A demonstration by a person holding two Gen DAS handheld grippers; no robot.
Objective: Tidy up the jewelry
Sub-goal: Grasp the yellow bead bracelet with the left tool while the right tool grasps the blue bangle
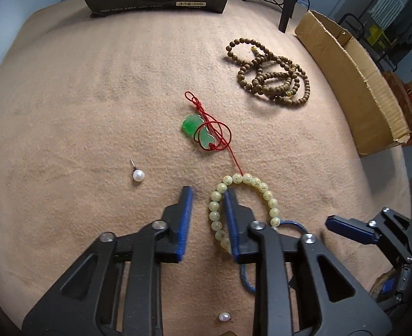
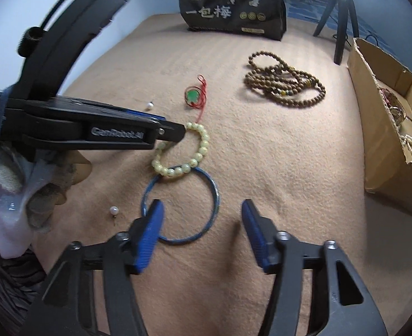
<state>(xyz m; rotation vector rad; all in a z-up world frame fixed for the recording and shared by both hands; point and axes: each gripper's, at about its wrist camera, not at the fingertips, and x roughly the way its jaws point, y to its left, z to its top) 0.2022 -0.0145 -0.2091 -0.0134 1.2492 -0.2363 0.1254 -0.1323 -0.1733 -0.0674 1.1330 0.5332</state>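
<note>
The pale yellow-green bead bracelet [image 1: 243, 196] lies on the peach-coloured cloth-covered tabletop [image 1: 80, 98], its near edge overlapping the thin blue ring bangle [image 2: 179, 204]. The left hand-held gripper [image 1: 208, 193] points down at it with one finger inside the bead loop and the other outside. In its own view a gap shows between the pads and the strand looks not yet pinched, so I would call it nearly clenched but gripping nothing. The right hand-held gripper [image 2: 203, 210] is released, jaws wide, straddling the bangle without pressing on it.

What could go wrong: because bracelet and bangle overlap, lifting one may drag the other. The red cord [image 1: 235, 162] of the green jade pendant [image 1: 197, 130] runs up to the beads and could be tugged along. If the left pads close beside the strand, they catch only cloth.

Counted: one bead bracelet, one blue bangle, one jade pendant, one heap of brown wooden prayer beads [image 1: 270, 72], two pearl stud earrings [image 1: 138, 175] [image 1: 224, 316]. A cardboard box [image 2: 385, 128] at the right already holds pearls; a black snack bag [image 2: 234, 8] stands at the back.
</note>
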